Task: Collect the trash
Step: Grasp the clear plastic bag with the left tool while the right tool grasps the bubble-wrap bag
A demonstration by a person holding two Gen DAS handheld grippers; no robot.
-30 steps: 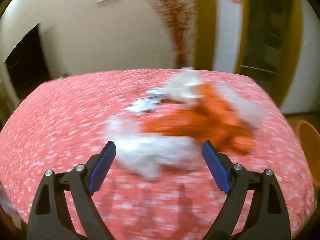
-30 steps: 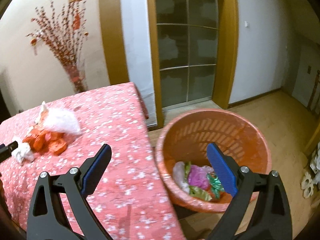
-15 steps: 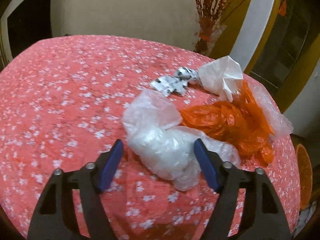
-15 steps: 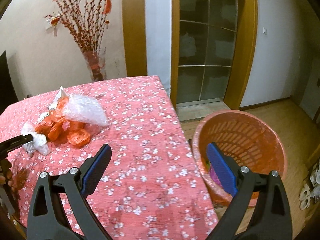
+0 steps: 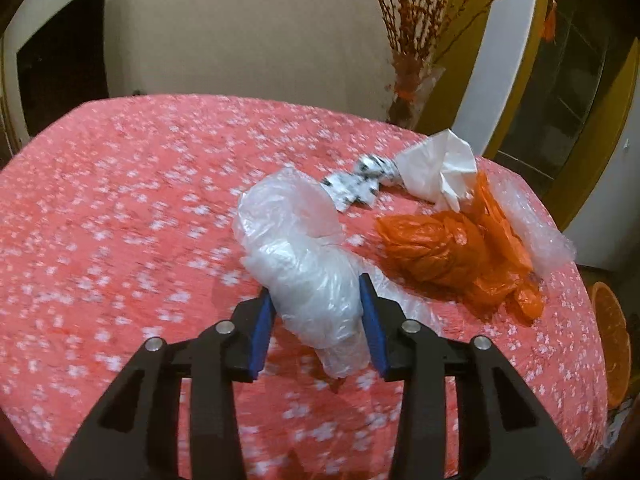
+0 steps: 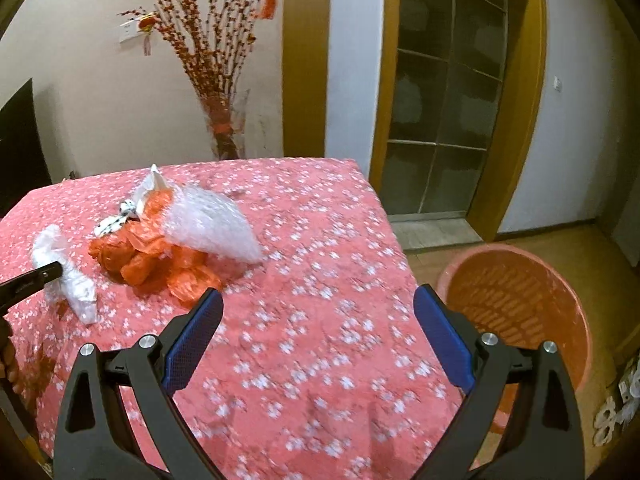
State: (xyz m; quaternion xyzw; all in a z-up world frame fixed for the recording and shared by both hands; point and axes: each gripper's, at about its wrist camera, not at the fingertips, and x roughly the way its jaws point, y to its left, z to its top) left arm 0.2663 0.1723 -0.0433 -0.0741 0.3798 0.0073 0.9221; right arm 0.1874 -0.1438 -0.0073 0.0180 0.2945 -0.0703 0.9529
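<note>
- Because the clear plastic bag [image 5: 304, 264] lies on the bench [image 5: 120, 220], the left hand-held gripper [image 5: 318, 312] pinches it for lifting.
- Right hand-held gripper [image 6: 316, 340] hangs wide open, empty, between the trash and the orange basket [image 6: 520, 300].

The right gripper [image 6: 316, 336] hovers with jaws wide apart over the pink floral tabletop [image 6: 304, 320]. Far left lie an orange plastic bag [image 6: 148, 252], bubble wrap [image 6: 212, 228] and a clear bag [image 6: 68, 280]. An orange basket [image 6: 520, 300] stands right.
</note>
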